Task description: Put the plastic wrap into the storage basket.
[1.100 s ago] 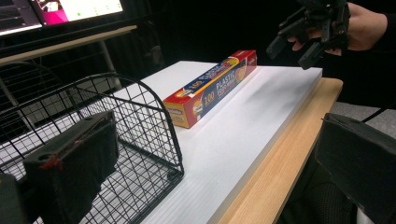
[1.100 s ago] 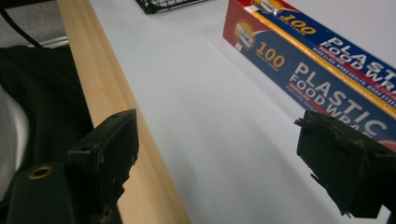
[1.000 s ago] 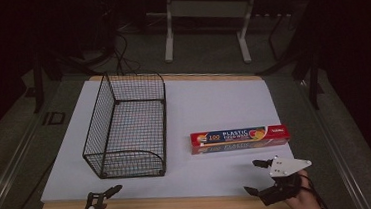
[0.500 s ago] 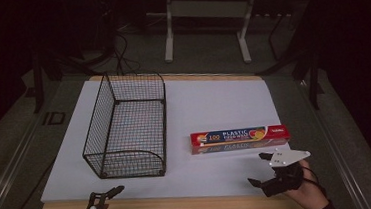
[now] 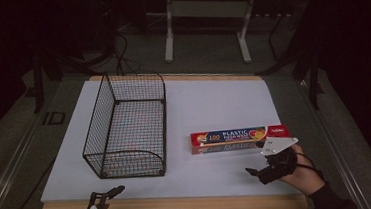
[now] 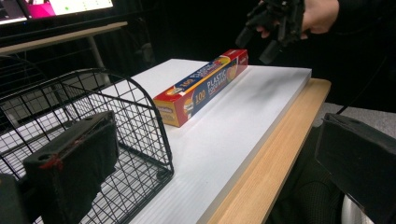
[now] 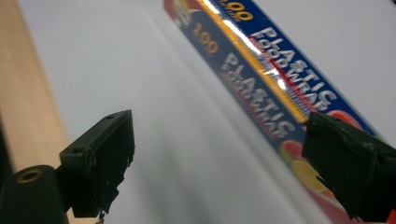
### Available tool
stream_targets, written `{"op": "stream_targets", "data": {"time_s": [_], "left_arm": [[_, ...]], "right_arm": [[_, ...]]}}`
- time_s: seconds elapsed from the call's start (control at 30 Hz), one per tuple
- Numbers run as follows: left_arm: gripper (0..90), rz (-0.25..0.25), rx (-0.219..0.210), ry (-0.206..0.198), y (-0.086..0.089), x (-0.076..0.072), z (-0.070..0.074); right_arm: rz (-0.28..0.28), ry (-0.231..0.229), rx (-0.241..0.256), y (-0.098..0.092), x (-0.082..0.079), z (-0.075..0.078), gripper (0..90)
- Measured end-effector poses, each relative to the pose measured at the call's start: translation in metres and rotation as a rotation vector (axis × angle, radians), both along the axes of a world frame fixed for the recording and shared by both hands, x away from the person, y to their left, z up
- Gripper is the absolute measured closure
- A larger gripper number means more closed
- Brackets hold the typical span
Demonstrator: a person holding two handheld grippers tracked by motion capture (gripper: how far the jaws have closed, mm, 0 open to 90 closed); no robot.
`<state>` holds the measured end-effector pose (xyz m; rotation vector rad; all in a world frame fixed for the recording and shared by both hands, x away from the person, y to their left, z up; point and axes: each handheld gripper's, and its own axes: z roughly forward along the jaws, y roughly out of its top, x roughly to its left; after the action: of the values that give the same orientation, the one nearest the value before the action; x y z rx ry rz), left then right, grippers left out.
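A long red and blue plastic food wrap box [image 5: 240, 139] lies flat on the white board, right of centre. My right gripper [image 5: 261, 164] hovers just in front of the box's right end, open and holding nothing. In the right gripper view its jaws stand wide apart over the board, the gripper [image 7: 224, 163] pointing at the box [image 7: 261, 60], which runs diagonally close ahead. My left gripper [image 5: 106, 193] sits at the table's near edge, in front of the black wire basket [image 5: 127, 126], open and empty. The left gripper view has the basket [image 6: 93, 116] at left and the box [image 6: 203, 86] beyond.
The white board [image 5: 213, 102] covers most of the wooden table [image 5: 181, 207], leaving a wooden strip along the near edge. The basket holds nothing. Dark floor, cables and a metal stand [image 5: 204, 13] lie beyond the far edge.
My right gripper has moved forward from the near edge toward the box's right end. The left gripper has barely shifted. Box and basket are unmoved.
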<state>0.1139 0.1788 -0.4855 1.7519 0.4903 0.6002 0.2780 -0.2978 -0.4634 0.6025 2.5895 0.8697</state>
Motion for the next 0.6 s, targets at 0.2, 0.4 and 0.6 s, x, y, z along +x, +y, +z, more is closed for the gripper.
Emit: {"op": "stream_targets", "data": {"time_s": [0.2, 0.4, 0.6], "left_arm": [[0.1, 0.002, 0.007, 0.004, -0.001, 0.0, -0.001], [0.1, 0.005, 0.01, 0.007, 0.0, -0.001, -0.001], [0.1, 0.015, 0.016, 0.012, 0.0, -0.003, -0.002]], "right_arm": [[0.019, -0.015, -0.069, 0.005, 0.017, 0.007, 9.9], [0.036, 0.009, -0.105, 0.009, 0.038, 0.01, 11.5], [0.057, 0.03, -0.15, 0.015, 0.052, 0.011, 12.9]]}}
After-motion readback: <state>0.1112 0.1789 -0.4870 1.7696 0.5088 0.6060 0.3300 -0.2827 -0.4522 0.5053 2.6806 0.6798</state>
